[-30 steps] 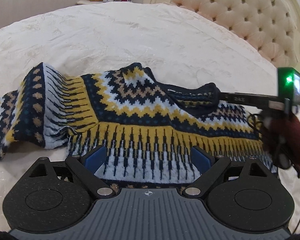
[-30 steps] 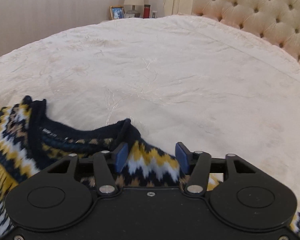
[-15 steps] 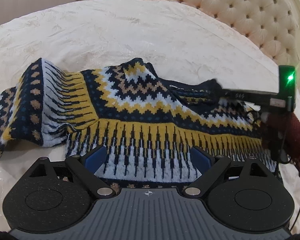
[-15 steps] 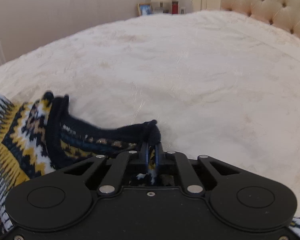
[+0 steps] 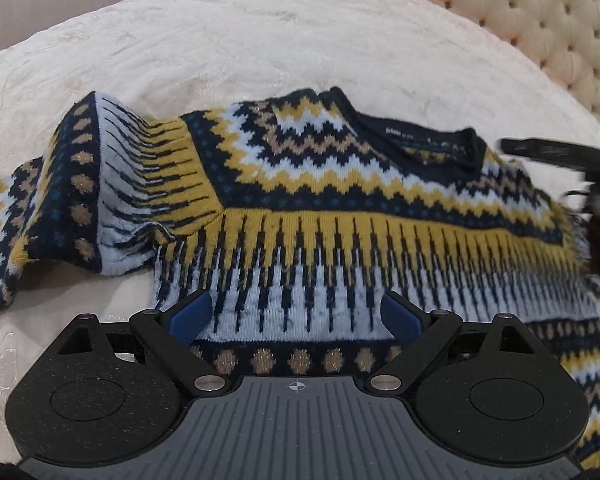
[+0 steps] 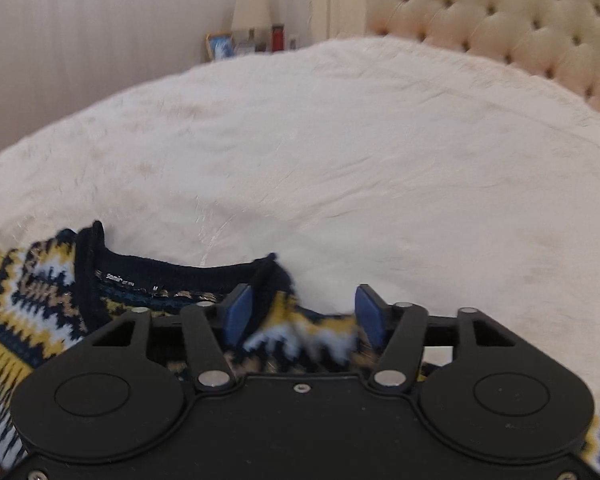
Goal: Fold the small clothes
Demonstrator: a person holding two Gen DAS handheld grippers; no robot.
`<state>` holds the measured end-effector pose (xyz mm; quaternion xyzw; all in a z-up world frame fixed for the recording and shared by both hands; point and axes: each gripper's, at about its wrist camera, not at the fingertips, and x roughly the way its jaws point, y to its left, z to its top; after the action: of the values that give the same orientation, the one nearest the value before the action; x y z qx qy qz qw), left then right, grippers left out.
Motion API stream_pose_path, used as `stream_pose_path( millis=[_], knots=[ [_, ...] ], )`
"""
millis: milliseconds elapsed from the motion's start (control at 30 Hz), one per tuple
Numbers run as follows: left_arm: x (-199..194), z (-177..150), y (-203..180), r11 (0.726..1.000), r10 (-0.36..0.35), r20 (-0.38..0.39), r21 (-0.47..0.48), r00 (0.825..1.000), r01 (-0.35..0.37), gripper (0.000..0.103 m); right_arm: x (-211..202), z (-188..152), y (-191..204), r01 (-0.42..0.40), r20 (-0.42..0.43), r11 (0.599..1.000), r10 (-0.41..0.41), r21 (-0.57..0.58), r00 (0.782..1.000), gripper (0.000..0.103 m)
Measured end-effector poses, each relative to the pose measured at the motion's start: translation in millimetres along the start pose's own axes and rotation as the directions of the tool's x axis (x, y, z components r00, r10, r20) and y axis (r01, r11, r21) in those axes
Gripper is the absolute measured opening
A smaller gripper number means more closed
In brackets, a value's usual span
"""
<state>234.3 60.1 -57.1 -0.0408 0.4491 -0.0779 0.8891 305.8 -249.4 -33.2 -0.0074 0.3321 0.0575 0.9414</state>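
A knitted sweater (image 5: pixel 340 216) in navy, yellow, white and tan zigzags lies spread on the white bed, its navy collar (image 5: pixel 432 148) toward the far side and one sleeve (image 5: pixel 52 208) stretched to the left. My left gripper (image 5: pixel 296 316) is open over the sweater's lower body, blue pads apart. My right gripper (image 6: pixel 302 314) is open at the sweater's shoulder (image 6: pixel 300 328) next to the collar (image 6: pixel 172 276); the fabric lies between its pads. It also shows blurred at the right of the left wrist view (image 5: pixel 556 152).
The white bedspread (image 6: pixel 340 160) stretches beyond the sweater. A tufted cream headboard (image 6: pixel 500 20) stands at the right. A nightstand with a picture frame (image 6: pixel 220 46), a lamp and a red item stands far behind the bed.
My right gripper, shut on the sweater's shoulder by the collar half a second ago, has opened and released it. The left gripper has stayed open and moved a little farther over the sweater.
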Motion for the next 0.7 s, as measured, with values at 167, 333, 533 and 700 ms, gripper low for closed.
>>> stream_pose_path(
  millis=[167, 333, 533, 700],
  knots=[
    [8, -10, -13, 0.994, 0.057, 0.001, 0.089, 0.998, -0.057, 0.095, -49, -24, -36, 0.093, -0.025, 0.996, -0.092, 0.011, 0.995, 0.071],
    [10, -16, -30, 0.980, 0.121, -0.054, 0.166, 0.991, -0.110, 0.103, -88, -62, -68, 0.200, -0.090, 0.979, -0.196, 0.034, 0.976, 0.071],
    [-1, -15, -25, 0.990, 0.090, -0.064, 0.115, 0.994, -0.082, 0.101, -109, -107, -87, 0.302, -0.173, 0.953, -0.300, -0.015, 0.938, 0.071],
    [-15, -9, -19, 0.998, 0.039, -0.027, 0.047, 0.999, -0.038, 0.100, -113, -124, -90, 0.363, -0.170, 0.929, -0.370, -0.074, 0.913, 0.071]
  ],
)
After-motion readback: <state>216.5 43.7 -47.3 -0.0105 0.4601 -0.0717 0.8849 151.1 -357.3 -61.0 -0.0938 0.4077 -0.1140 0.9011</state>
